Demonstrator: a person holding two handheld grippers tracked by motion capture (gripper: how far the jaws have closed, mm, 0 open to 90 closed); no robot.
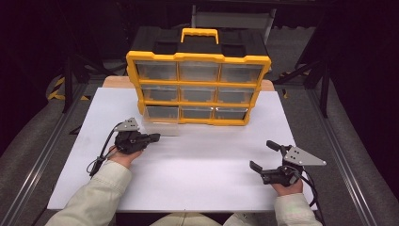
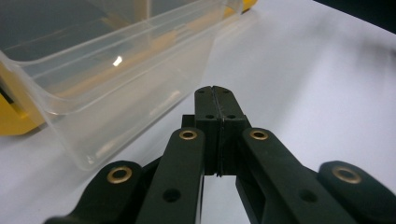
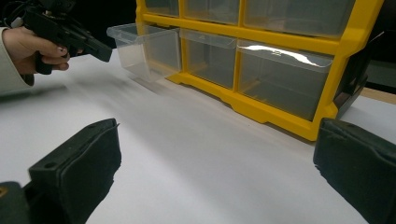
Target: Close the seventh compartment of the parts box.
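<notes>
The left gripper (image 1: pixel 155 137) has its jaws pressed together on nothing, just beside the clear drawer (image 1: pixel 161 120); that drawer juts from the yellow cabinet (image 1: pixel 198 87). The right gripper (image 1: pixel 263 155) is spread wide over the white table (image 1: pixel 202 165).

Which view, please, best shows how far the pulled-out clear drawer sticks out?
The right gripper view: the clear drawer juts sideways past its neighbours. The high view foreshortens it; the left gripper view crops it.
</notes>
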